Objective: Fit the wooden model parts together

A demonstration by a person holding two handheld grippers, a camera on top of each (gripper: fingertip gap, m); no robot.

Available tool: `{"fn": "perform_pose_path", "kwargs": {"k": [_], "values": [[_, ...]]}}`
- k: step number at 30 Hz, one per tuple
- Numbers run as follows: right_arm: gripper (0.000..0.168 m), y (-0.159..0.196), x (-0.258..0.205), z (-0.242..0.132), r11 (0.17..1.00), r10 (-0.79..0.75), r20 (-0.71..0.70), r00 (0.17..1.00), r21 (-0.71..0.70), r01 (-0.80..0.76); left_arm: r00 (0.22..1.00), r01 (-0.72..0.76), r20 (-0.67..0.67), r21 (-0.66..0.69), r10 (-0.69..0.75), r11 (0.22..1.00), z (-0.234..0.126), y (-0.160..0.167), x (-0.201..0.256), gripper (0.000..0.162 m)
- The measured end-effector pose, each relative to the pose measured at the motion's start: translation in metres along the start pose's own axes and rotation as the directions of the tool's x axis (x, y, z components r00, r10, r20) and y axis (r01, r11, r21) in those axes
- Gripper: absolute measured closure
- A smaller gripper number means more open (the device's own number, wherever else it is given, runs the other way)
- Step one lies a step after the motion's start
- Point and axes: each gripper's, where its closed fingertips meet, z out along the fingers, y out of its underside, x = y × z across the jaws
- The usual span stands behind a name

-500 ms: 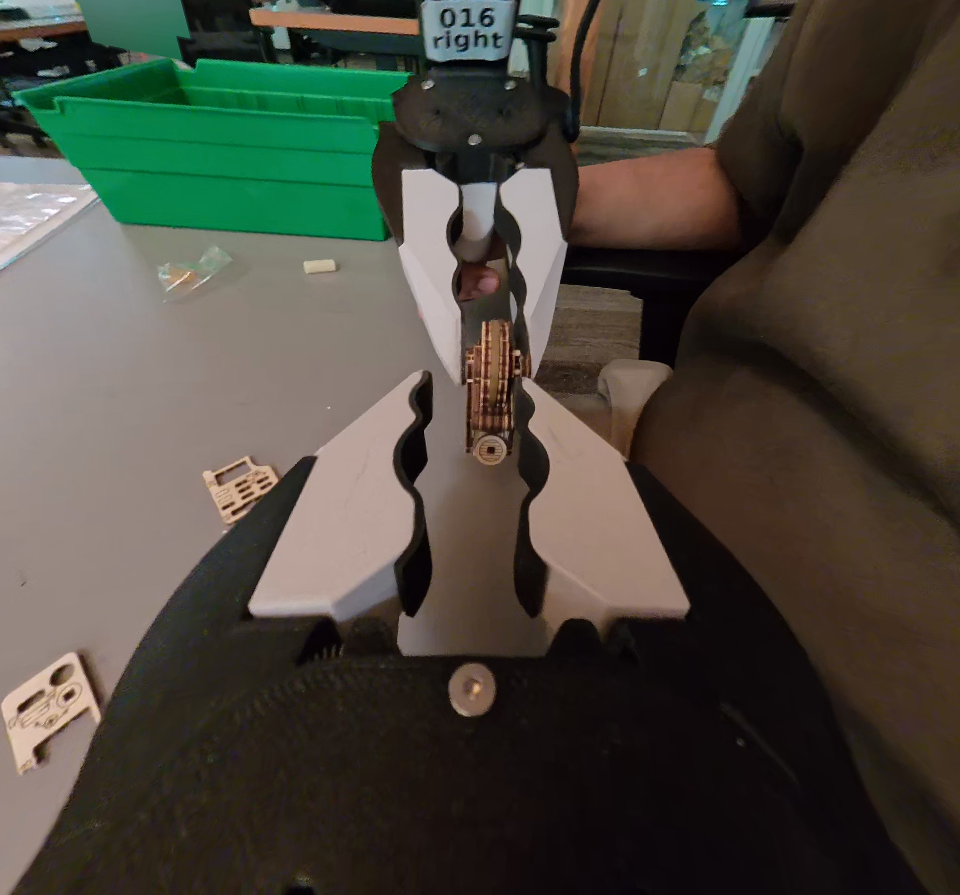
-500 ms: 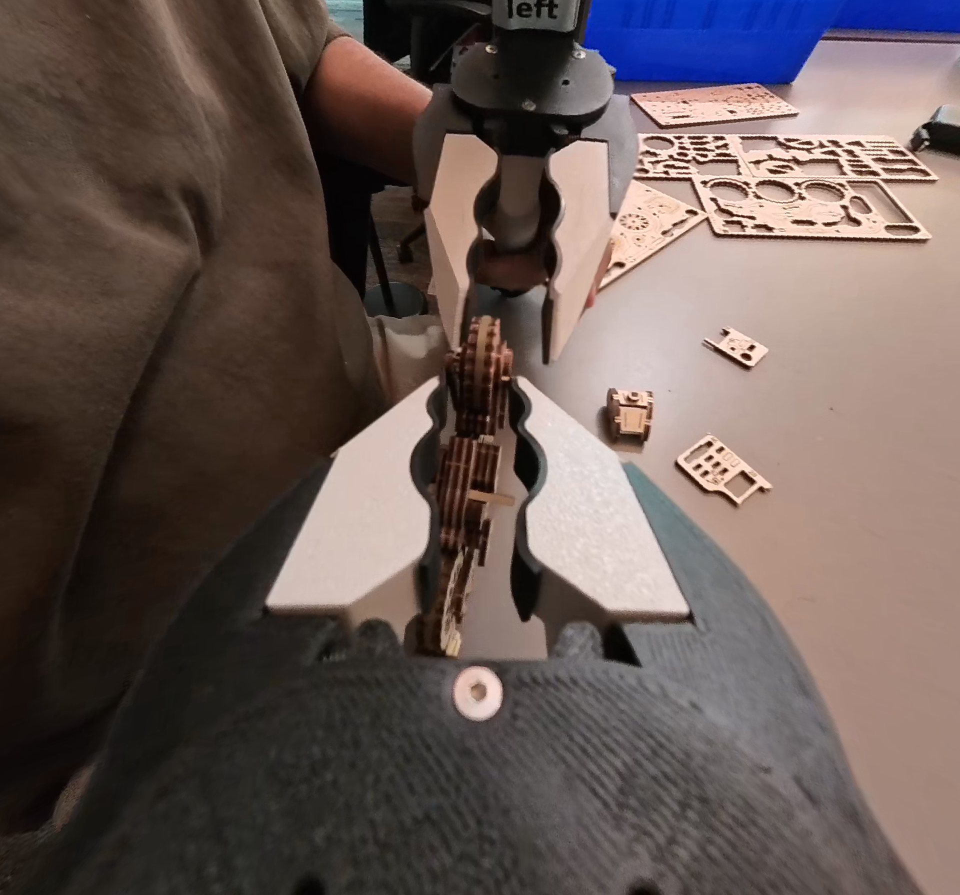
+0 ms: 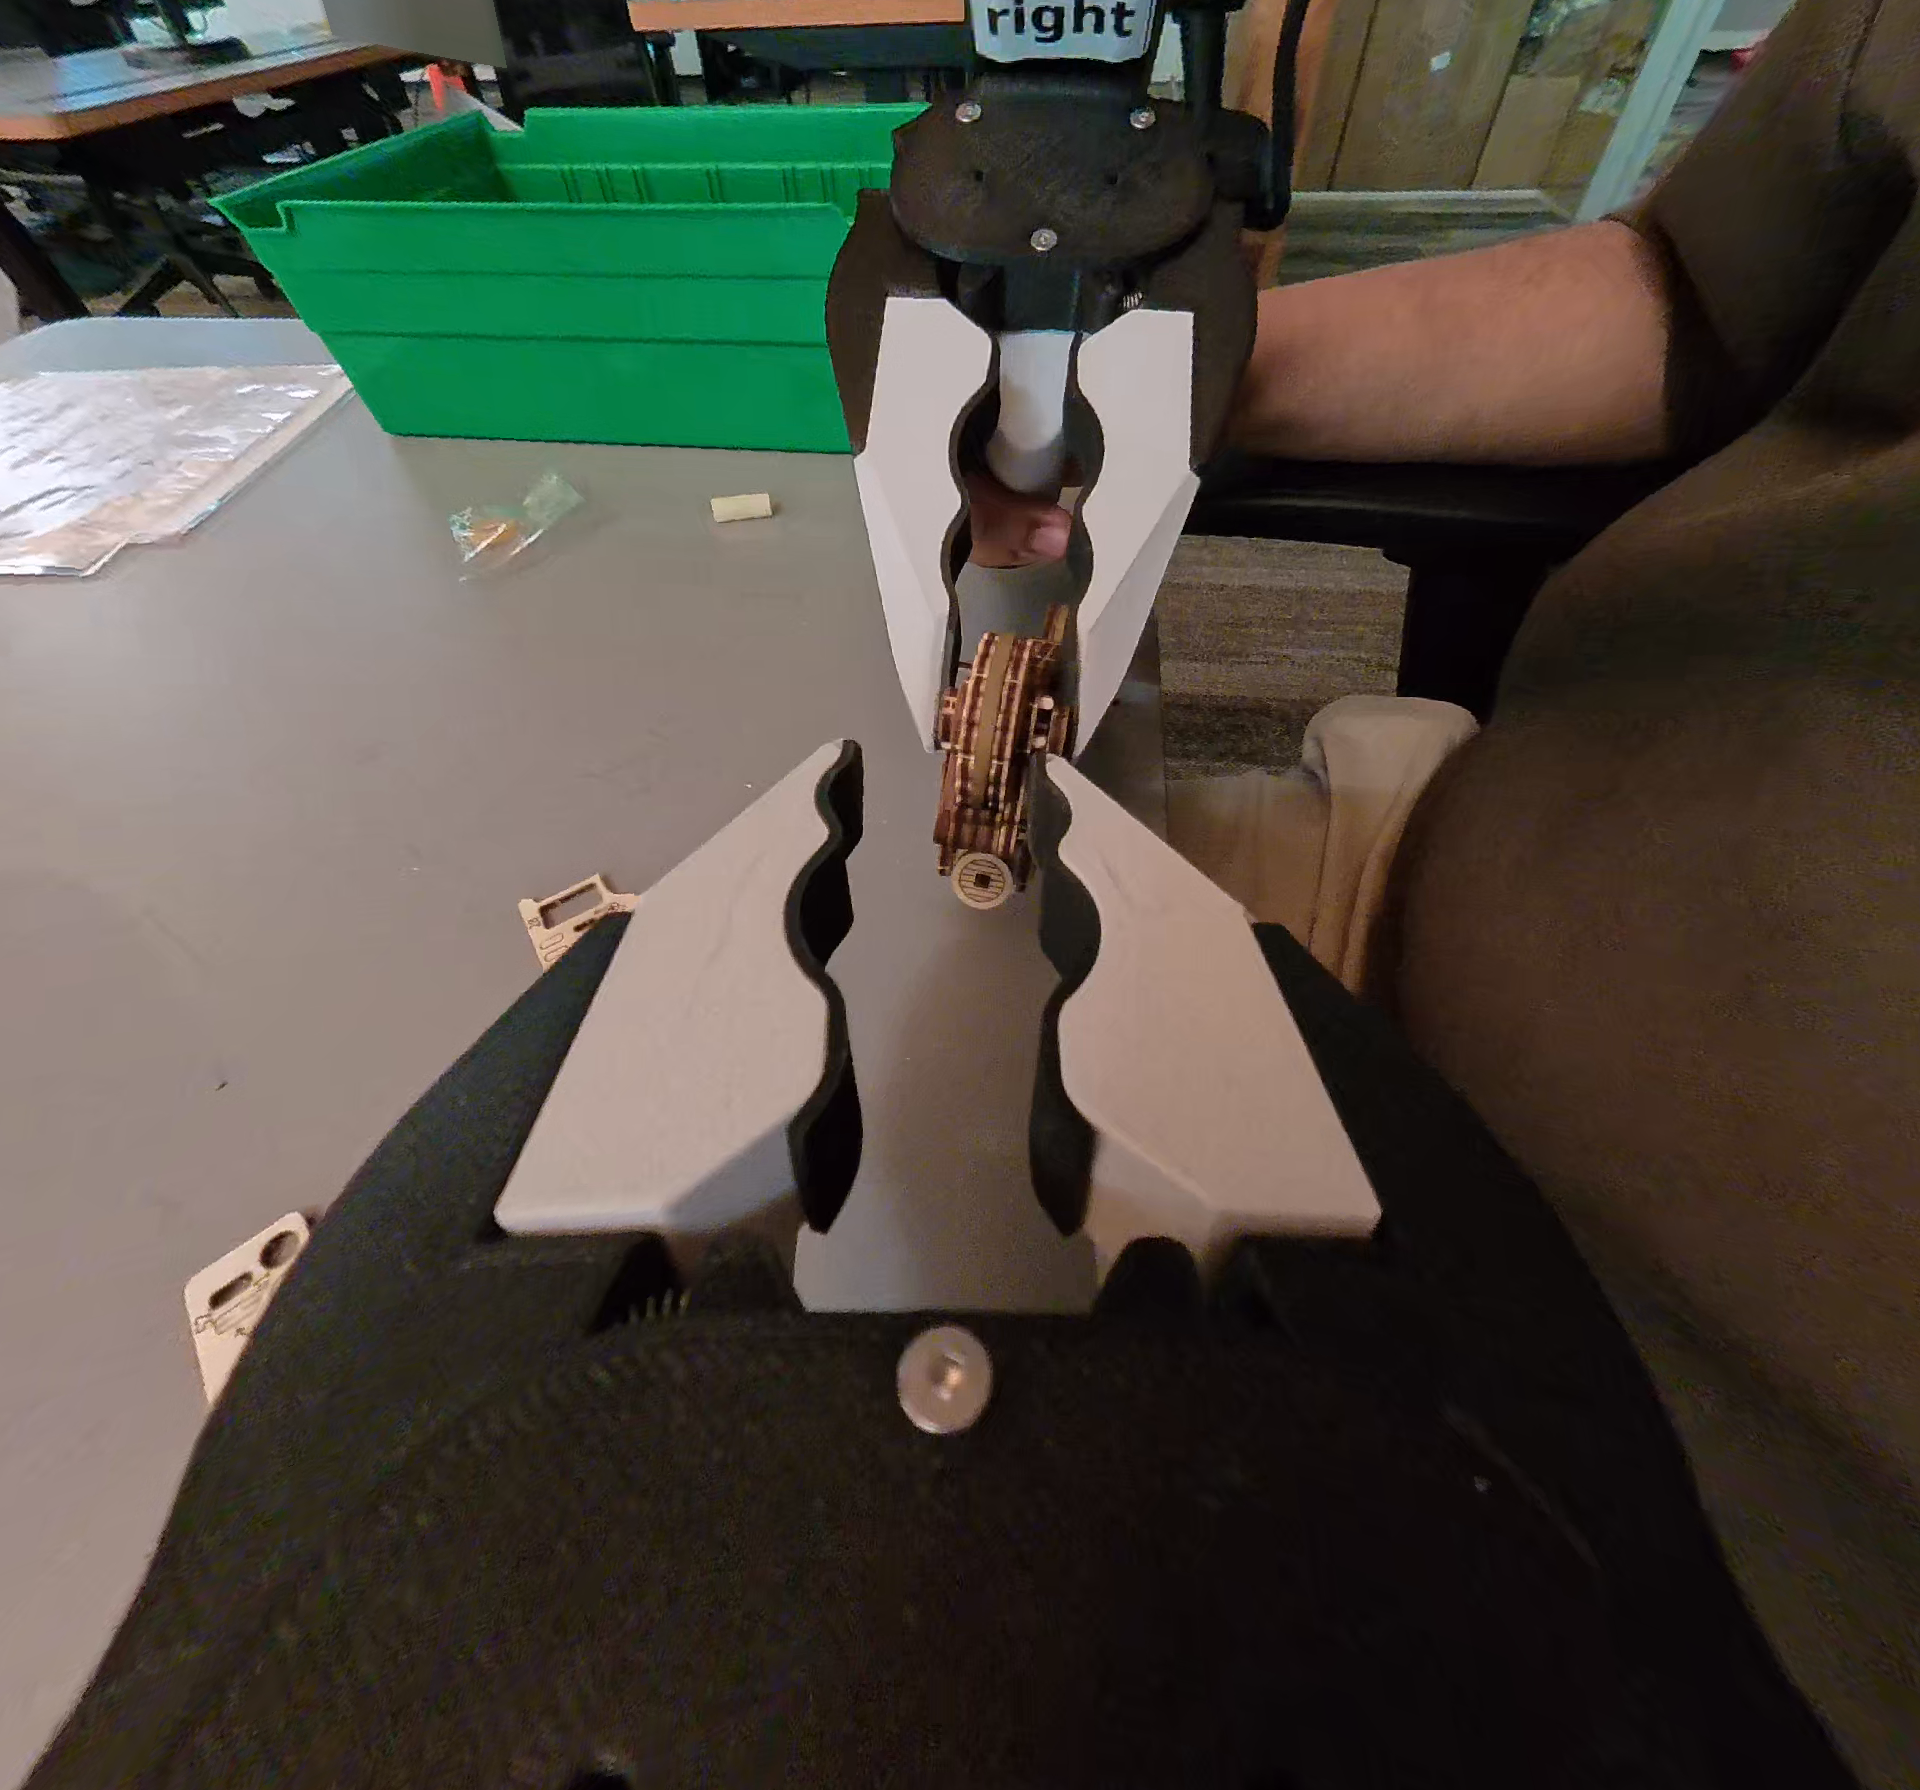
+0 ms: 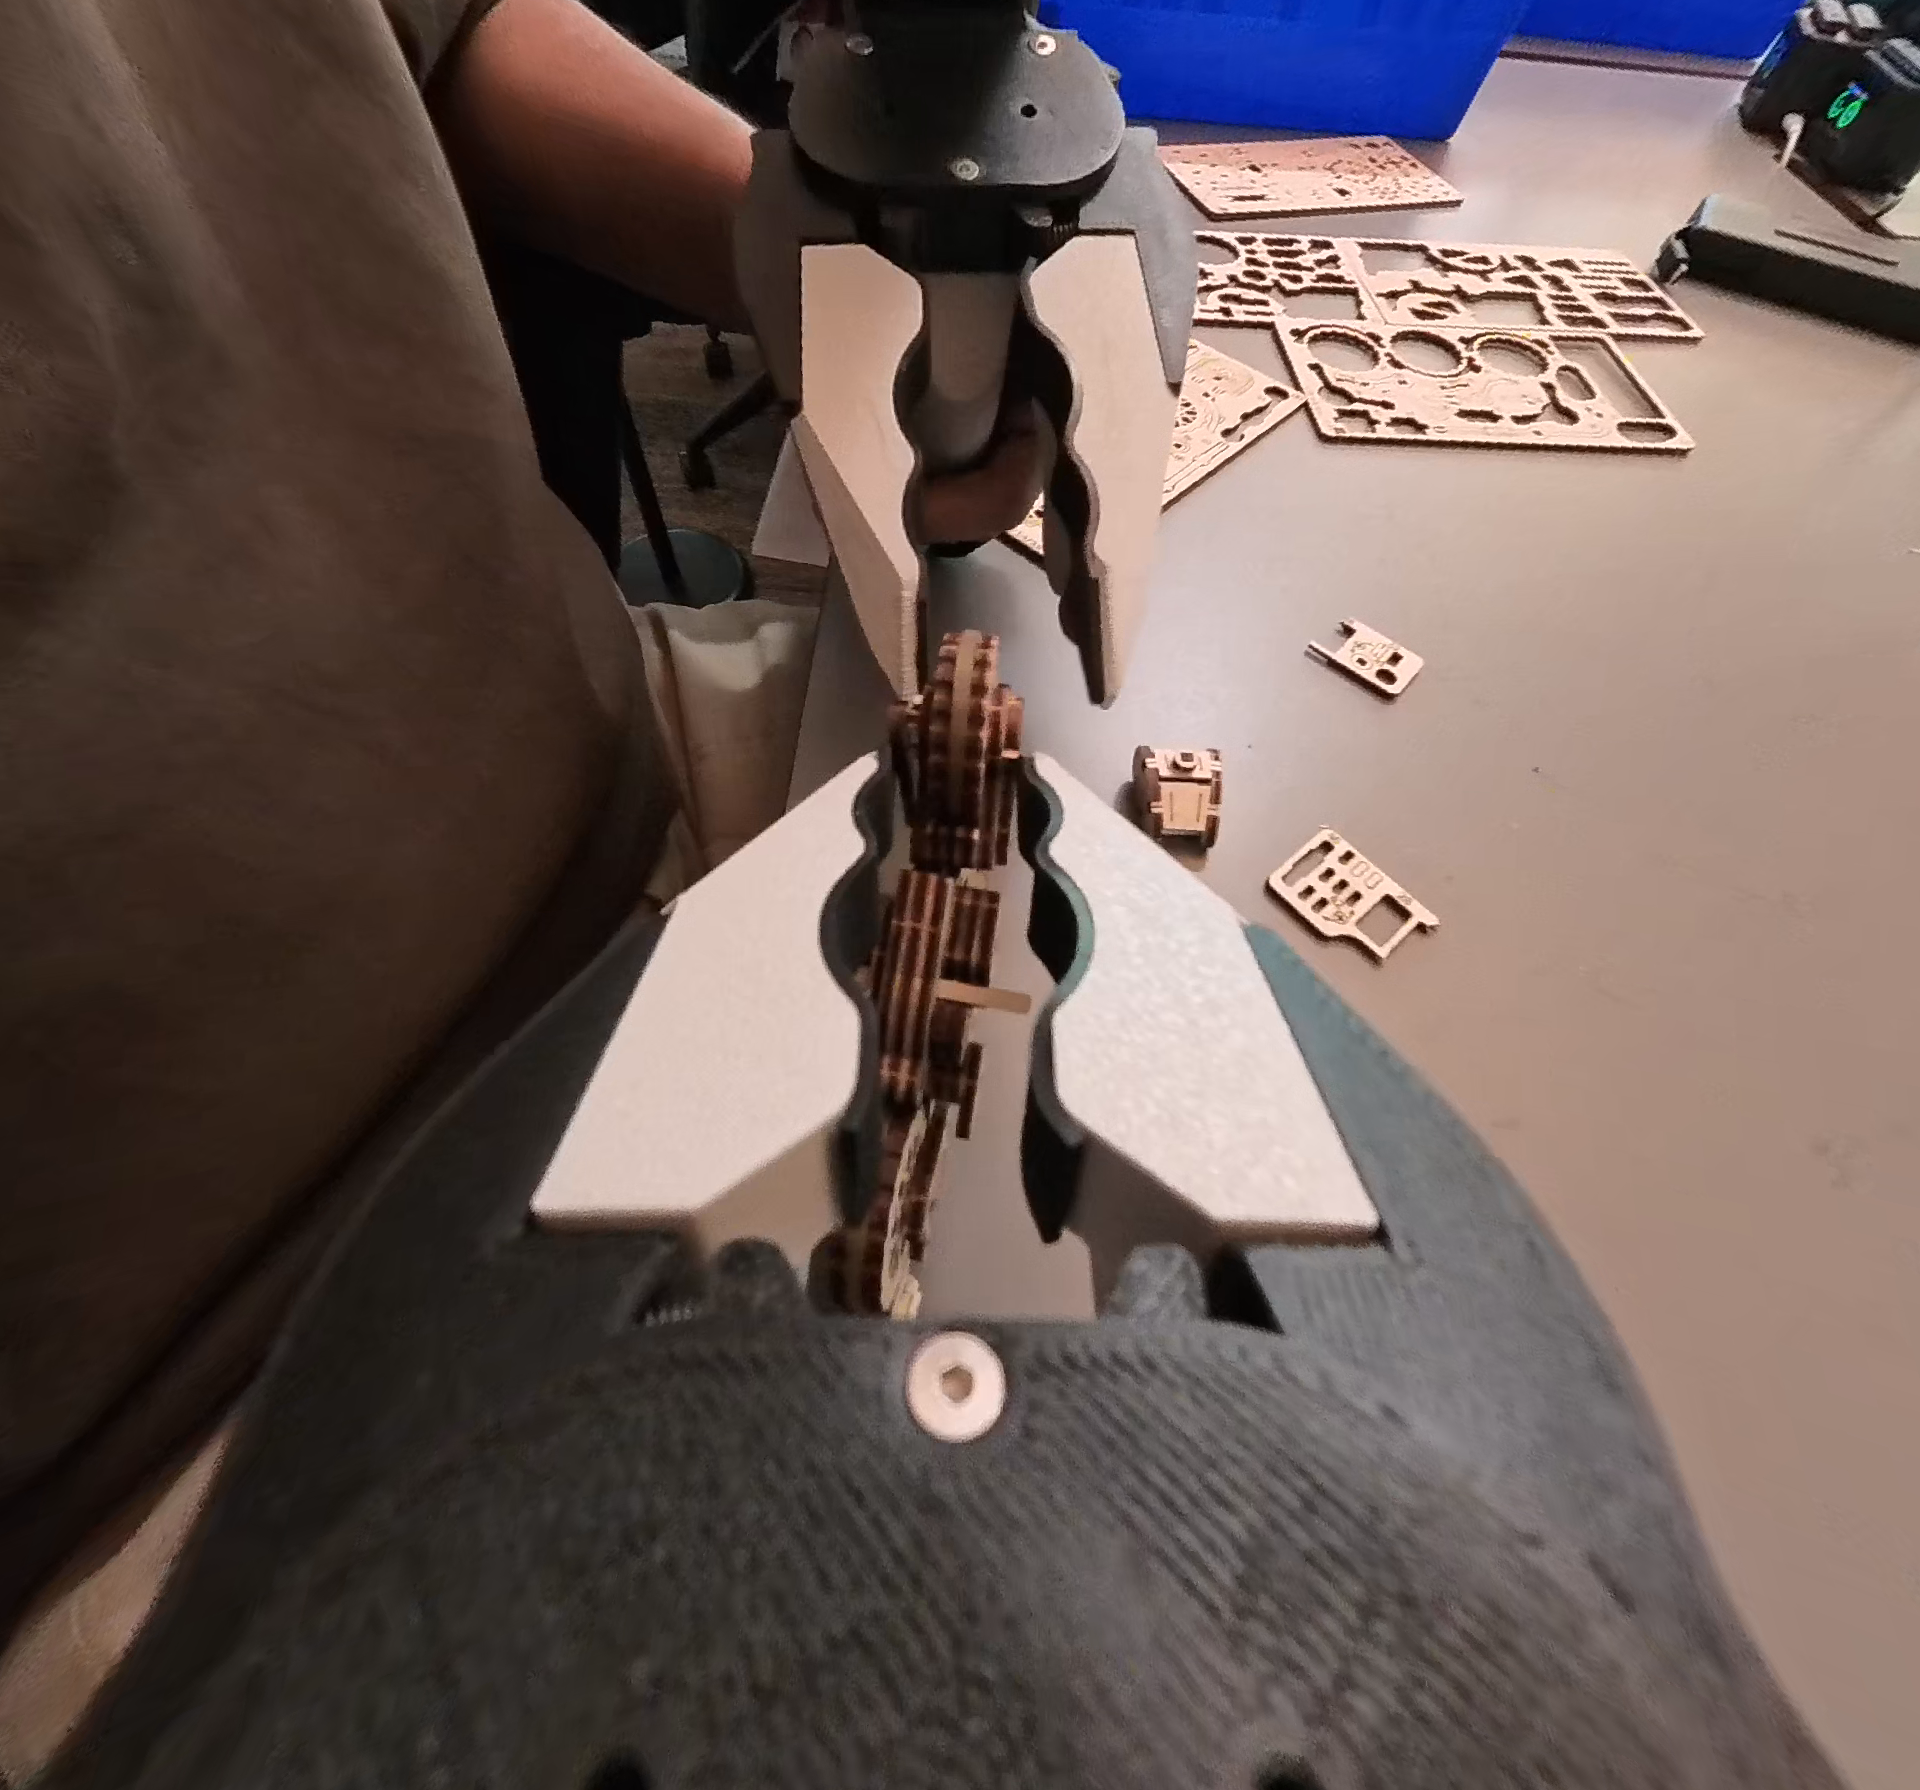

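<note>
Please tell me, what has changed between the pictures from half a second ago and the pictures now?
Very little. The wooden model now tilts a little toward the left gripper and sits off-centre between its fingers, near one of them. That gripper is open as before. The right gripper remains shut on the model. The loose wooden pieces and the cut sheets on the table have not moved.

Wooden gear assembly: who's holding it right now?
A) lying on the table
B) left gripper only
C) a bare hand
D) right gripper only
D. The wooden gear assembly sits up off the table between the closed fingers of the right gripper, while the left gripper is open, with one fingertip beside the assembly and a clear gap on the other side.
</note>
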Motion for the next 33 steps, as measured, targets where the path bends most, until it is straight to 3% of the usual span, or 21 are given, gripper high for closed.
{"fn": "perform_pose_path", "kwargs": {"k": [31, 33], "values": [[0.147, 0.0, 0.01, -0.005, 0.998, 0.061, -0.025, 0.998, 0.03, -0.06, 0.997, 0.034, 0.073, 0.01, -0.035, 0.999, -0.003, 0.0, -0.012, 0.128], [0.147, 0.001, 0.013, -0.006, 0.998, 0.061, -0.046, 0.997, 0.026, -0.06, 0.993, 0.018, 0.119, 0.037, -0.023, 0.999, -0.006, -0.004, -0.02, 0.135]]}}
